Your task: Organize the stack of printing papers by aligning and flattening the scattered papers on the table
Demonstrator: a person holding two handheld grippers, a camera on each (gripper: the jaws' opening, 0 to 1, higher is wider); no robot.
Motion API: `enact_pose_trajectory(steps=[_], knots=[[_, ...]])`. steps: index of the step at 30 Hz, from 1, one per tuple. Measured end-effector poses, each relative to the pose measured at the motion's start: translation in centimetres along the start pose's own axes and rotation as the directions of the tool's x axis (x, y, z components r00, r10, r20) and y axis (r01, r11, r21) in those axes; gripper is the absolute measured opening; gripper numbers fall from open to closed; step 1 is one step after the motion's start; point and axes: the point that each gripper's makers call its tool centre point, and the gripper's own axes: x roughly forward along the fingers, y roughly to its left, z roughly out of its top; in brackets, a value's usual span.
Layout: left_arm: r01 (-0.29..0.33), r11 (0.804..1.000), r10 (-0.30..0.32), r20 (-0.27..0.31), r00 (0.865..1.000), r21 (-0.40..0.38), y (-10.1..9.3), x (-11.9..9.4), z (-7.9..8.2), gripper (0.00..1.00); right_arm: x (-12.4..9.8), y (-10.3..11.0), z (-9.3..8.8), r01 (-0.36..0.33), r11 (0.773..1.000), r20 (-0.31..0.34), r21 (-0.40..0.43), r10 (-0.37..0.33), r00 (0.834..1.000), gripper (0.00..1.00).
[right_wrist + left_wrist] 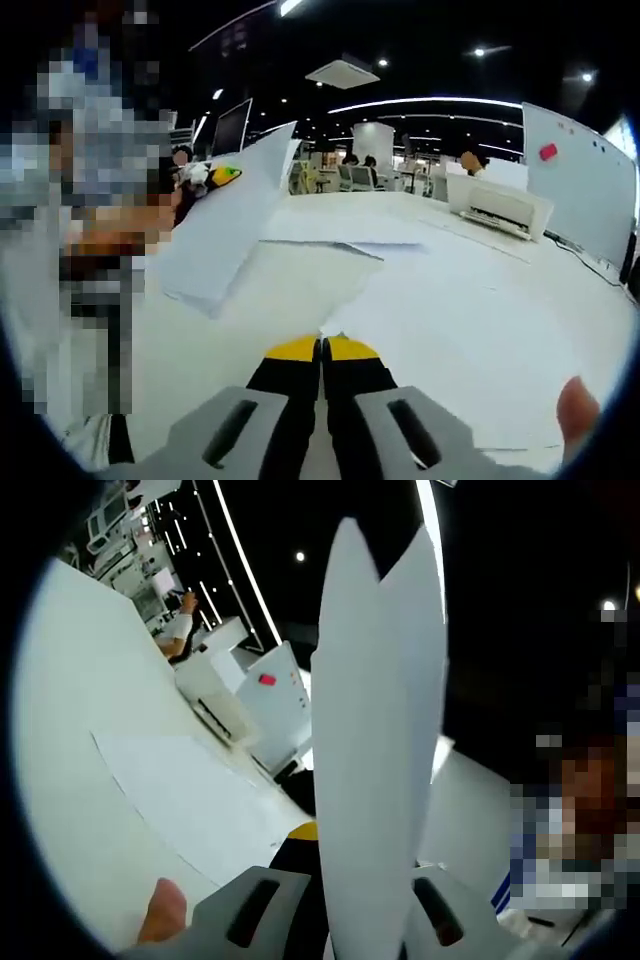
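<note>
White paper was the material in hand. In the left gripper view a lifted stack of sheets (380,750) was seen edge-on, rising straight up from the left claw (350,935), whose jaws were closed on its lower edge; two sheet tops stood slightly apart at the upper end, so the stack was not yet flush. More loose sheets (200,800) were lying flat on the white worktop (70,710), well to the left of the claw.

In the right gripper view the right claw (322,348) was closed, with its yellow tips together on the near corner of a sheet (450,310) resting on the worktop (260,300). The lifted stack (225,230) was seen tilted to the upper left of that claw, apart from it. Another flat sheet (340,240) lay further off. A printer (498,208) stood at the far right of the worktop.

Judgement: the step was gathering and squaring. It would be done well if the upright stack were tapped on its lower edge against the worktop, with grip loosened just enough for the sheets to settle level, and the pinched sheet then laid in.
</note>
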Motion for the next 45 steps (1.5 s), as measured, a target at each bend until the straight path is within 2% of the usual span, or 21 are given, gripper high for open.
enact_pose_trajectory(steps=[8,15,19,24,28,33,38,45], knots=[[-0.001,1.0,0.001,0.0,1.0,-0.001,0.2,-0.1,0.1,0.06,-0.5,-0.3,1.2,0.004,0.999,0.023,0.042,-0.005,1.0,0.0],[-0.001,1.0,0.001,-0.001,1.0,0.002,0.2,-0.1,0.2,0.06,-2.1,-0.3,4.7,-0.005,0.998,0.073,0.055,0.001,0.997,0.0],[0.001,1.0,-0.001,0.0,1.0,0.002,0.2,-0.1,0.2,0.06,-3.3,-0.6,7.3,0.004,1.0,0.101,0.03,-0.007,0.995,0.0],[0.0,1.0,0.0,0.0,1.0,0.007,0.1,-0.1,0.1,0.06,-4.3,-1.3,9.2,0.026,1.0,0.109,0.003,-0.026,0.994,0.0],[-0.001,1.0,0.001,0.002,1.0,0.002,0.3,-0.1,0.3,0.06,-4.9,-1.7,10.5,0.017,1.0,0.118,0.011,-0.018,0.993,0.0],[-0.002,1.0,0.002,0.003,1.0,-0.002,0.4,-0.1,0.3,0.06,-5.4,-2.3,11.1,0.027,1.0,0.087,-0.012,-0.026,0.996,0.0],[-0.006,1.0,0.006,0.009,1.0,-0.001,0.3,-0.2,0.3,0.06,-6.3,-2.5,13.1,0.047,0.995,0.127,-0.085,-0.036,0.991,0.0],[-0.009,1.0,0.009,0.01,1.0,-0.001,0.5,-0.2,0.4,0.06,-7.6,-2.2,15.4,0.023,0.998,0.158,-0.058,-0.014,0.987,0.0]])
